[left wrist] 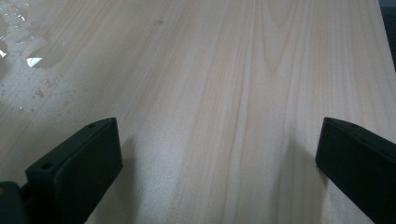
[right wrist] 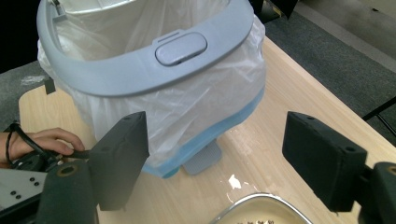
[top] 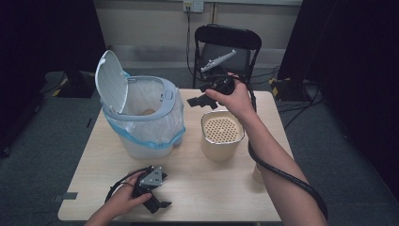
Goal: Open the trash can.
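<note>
From up high, the right tool (top: 200, 100) hangs just right of the bin (top: 141, 117), wide open with nothing in it. The cream canister (top: 222, 134) sits right of the bin too.

Left tool's (left wrist: 217, 154) own view: spread wide over bare desk (left wrist: 224, 70).

Right tool's own view: it faces the bin's grey rim (right wrist: 140, 70), canister edge below.

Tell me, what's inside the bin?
The bin holds a clear bag with something round and tan lying at the bottom. The bin's front wall hides the rest of the bottom.
</note>
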### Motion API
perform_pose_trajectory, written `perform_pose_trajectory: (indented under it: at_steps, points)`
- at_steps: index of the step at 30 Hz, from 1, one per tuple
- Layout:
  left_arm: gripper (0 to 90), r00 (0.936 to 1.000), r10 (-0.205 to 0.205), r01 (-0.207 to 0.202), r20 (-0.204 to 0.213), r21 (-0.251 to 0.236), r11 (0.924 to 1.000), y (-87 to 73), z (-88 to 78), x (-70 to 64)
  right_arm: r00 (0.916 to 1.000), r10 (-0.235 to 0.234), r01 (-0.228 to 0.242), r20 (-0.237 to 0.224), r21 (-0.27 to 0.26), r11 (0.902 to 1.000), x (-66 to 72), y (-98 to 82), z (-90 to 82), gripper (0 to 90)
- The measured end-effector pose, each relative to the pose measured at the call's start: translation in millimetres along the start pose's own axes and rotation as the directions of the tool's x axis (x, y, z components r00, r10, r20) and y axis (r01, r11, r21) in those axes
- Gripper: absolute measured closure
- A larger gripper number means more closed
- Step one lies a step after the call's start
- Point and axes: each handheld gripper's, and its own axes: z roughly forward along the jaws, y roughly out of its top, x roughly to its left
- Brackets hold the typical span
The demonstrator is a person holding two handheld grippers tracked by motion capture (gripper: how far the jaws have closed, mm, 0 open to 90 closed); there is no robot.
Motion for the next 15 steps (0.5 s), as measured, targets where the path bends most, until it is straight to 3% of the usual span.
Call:
perform_pose_trajectory:
  at_steps: [15]
  points:
    - [0.0,1.0,0.007,-0.007,-0.004,-0.002,1.0,0.2,-0.2,0.4,0.9997,0.021,-0.021,0.009,0.005,0.9998,-2.7,-36.3,-17.9,21.4]
